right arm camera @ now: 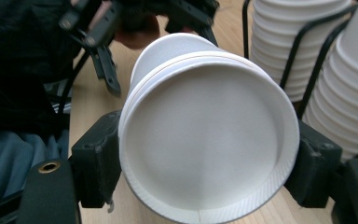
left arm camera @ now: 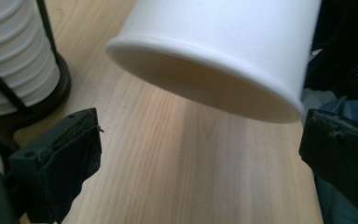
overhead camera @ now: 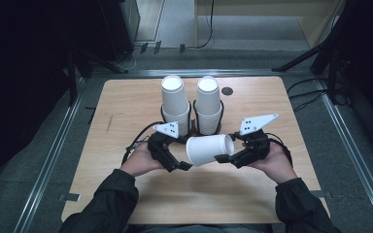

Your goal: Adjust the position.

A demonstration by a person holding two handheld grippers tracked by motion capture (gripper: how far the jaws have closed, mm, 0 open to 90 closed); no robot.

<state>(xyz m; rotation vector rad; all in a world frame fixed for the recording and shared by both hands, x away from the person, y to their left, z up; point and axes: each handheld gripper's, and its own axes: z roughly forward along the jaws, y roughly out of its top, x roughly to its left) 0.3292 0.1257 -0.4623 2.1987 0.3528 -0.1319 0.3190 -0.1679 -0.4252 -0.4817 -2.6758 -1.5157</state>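
Observation:
A white paper cup (overhead camera: 209, 149) lies on its side in the air over the wooden table (overhead camera: 126, 111), mouth towards my left. My right gripper (overhead camera: 227, 148) is shut on its base end; in the right gripper view the cup's bottom (right arm camera: 205, 140) sits between the two pads of that gripper (right arm camera: 207, 154). My left gripper (overhead camera: 183, 153) is open at the cup's mouth. In the left gripper view the rim (left arm camera: 205, 70) hangs just above and between the spread jaws of the left gripper (left arm camera: 200, 126), touching neither.
Two tall stacks of white cups (overhead camera: 175, 104) (overhead camera: 208, 102) stand upside down in black wire holders just behind the grippers, close to the held cup. A dark round hole (overhead camera: 227, 91) is in the table at the back. Bare wood lies to the left, right and front.

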